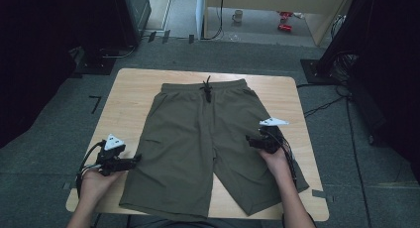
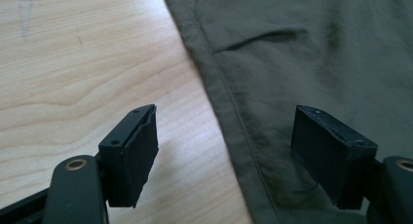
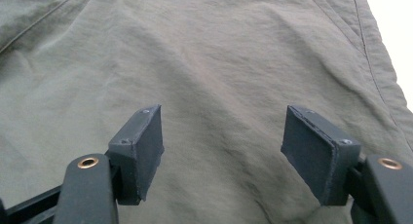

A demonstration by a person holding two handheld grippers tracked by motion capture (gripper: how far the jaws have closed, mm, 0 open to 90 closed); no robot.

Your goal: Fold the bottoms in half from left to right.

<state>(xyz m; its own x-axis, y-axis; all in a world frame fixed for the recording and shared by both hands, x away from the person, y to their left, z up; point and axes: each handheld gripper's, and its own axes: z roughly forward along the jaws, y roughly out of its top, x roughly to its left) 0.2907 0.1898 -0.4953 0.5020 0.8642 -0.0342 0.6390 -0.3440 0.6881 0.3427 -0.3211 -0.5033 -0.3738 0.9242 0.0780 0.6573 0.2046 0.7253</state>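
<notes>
Olive shorts (image 1: 208,139) lie flat on a wooden counter (image 1: 133,99).
Left gripper (image 1: 132,161) spread astride the shorts' side seam; right gripper (image 1: 251,141) spread over the other leg.

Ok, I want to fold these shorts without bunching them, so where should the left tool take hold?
On the shorts, take the outer side seam of the leg nearest the left tool. Come in level from the bare table side: the hem lies flat, and the open jaws already straddle that edge.
</notes>
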